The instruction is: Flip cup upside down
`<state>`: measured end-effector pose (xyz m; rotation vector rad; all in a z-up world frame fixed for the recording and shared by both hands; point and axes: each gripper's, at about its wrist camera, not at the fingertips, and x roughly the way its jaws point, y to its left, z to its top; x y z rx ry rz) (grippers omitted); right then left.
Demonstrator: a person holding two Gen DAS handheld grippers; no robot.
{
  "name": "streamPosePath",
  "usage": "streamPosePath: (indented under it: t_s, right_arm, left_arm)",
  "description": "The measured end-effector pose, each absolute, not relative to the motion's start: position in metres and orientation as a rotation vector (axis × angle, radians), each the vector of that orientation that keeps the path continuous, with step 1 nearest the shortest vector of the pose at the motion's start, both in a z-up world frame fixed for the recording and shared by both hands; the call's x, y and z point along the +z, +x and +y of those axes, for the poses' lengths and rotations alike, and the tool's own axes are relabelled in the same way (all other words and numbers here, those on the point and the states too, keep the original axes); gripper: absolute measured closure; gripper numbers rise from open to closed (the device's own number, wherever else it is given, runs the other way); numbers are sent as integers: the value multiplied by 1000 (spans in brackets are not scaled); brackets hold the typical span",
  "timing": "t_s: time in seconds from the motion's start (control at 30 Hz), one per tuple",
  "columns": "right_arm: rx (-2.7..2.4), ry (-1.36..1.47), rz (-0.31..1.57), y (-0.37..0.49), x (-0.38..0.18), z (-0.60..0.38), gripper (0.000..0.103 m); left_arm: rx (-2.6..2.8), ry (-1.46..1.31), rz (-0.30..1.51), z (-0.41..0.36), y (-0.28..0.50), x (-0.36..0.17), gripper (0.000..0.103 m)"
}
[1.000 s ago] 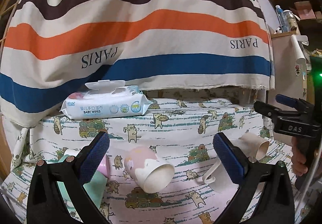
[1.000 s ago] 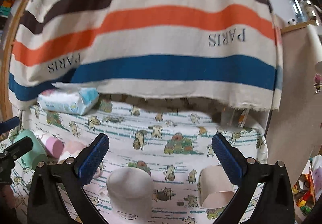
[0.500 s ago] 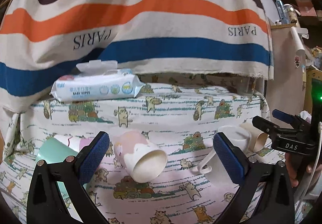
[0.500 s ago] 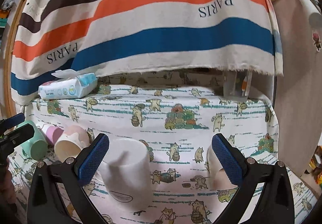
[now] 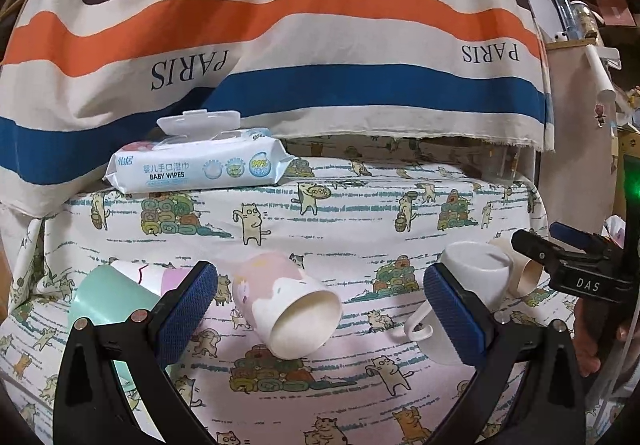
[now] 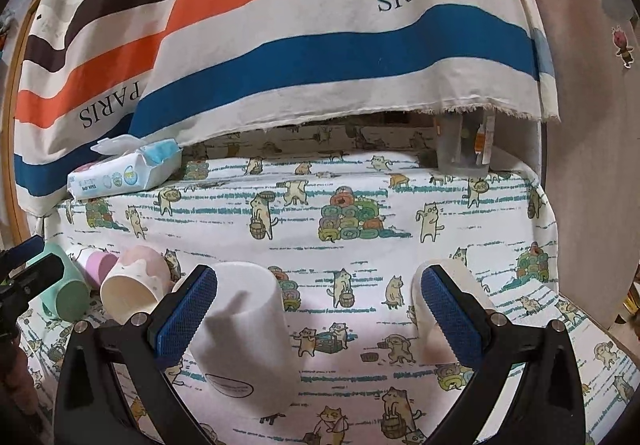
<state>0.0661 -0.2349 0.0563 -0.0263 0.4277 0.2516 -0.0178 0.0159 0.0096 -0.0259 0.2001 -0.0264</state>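
Several cups lie on the cat-print cloth of the bench (image 5: pixel 340 213). The pink cup (image 5: pixel 286 307) lies on its side, its open mouth turned toward the left wrist camera, and it sits between the spread blue pads of the left hand-held gripper (image 5: pixel 320 309), touching neither. That gripper is wide open and empty. Just left of the pink cup lies a mint-green cup (image 5: pixel 106 299), also tipped over, with a small white-and-lilac cup (image 5: pixel 154 273) behind it. To the right of the pink cup a white mug (image 5: pixel 472 281) with a loop handle lies near the right pad, and past it a cream paper cup (image 5: pixel 524 277) on its side.

In the right wrist view the right hand-held gripper (image 6: pixel 318 311) is likewise open, holding nothing. The white mug (image 6: pixel 248 325) is just beside its left pad, bottom toward the camera; whether pad and mug touch I cannot tell. The cream cup (image 6: pixel 452 285) sits behind the right pad. The pink cup (image 6: pixel 136 281) is well left of the mug.

Behind the pink cup, at the far edge of the bench, rests a pack of baby wipes (image 5: pixel 200 165) with its lid flipped up, beneath a striped hanging cloth (image 5: pixel 280 25). A clear plastic container (image 6: pixel 464 145) stands at the far right.
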Motion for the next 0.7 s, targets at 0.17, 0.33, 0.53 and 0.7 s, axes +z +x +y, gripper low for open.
streamPosePath:
  t_s: [0.17, 0.33, 0.53, 0.7]
  right_arm:
    - [243, -87, 463, 69, 51, -223, 1]
    - [240, -87, 462, 69, 51, -223, 1]
    - [240, -89, 462, 69, 51, -224, 1]
    - [240, -88, 462, 69, 51, -223, 1]
  left_arm:
    - [-27, -31, 240, 16, -10, 6, 1]
    - [-40, -16, 331, 11, 6, -1, 1]
    - [-48, 19, 308, 4, 1, 0, 1]
    - [-38, 10, 313, 6, 3, 0, 1]
